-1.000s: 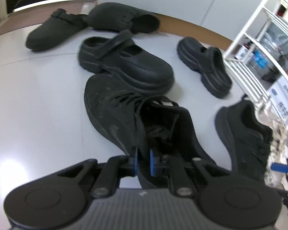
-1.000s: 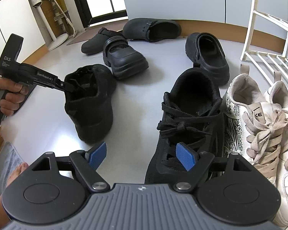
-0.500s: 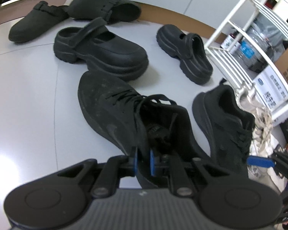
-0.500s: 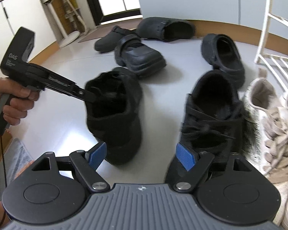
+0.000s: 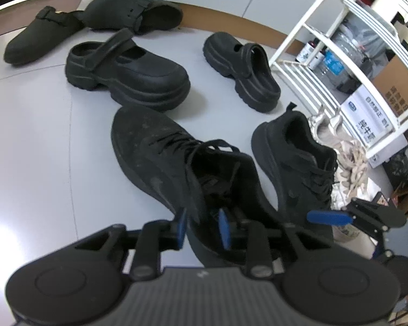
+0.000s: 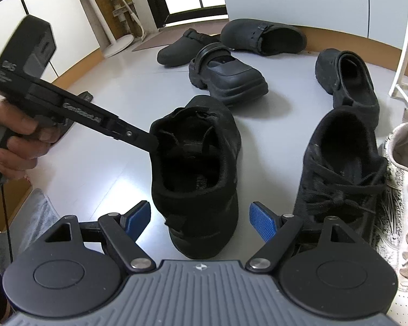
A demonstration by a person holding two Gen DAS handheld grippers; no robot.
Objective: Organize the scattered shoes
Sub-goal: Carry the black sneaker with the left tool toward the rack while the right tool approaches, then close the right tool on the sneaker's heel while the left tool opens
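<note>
A black lace-up sneaker [image 5: 155,157] [image 6: 201,146] stands on the grey floor beside its mate [image 5: 293,157] [image 6: 340,168]. My left gripper [image 5: 201,228] straddles the side wall of its collar. Its jaws are opening, and the blue pads stand off the collar on either side. From the right wrist view that left gripper [image 6: 149,142] reaches in from the left, held by a hand [image 6: 16,133]. My right gripper [image 6: 201,221] is open just behind the sneaker's heel, without touching it. One of its blue pads [image 5: 326,217] shows in the left wrist view.
Two chunky black clogs [image 5: 127,76] [image 5: 244,73] and two flat black clogs [image 5: 40,40] [image 5: 133,11] lie further back. A white wire rack [image 5: 340,54] stands on the right, with white sneakers [image 6: 405,176] in front of it. A fan base [image 6: 117,46] stands at the far left.
The left jaws, shut on the sneaker's collar before, have parted. The sneaker has come closer to its mate, and the right gripper has swung left until it is behind the sneaker's heel.
</note>
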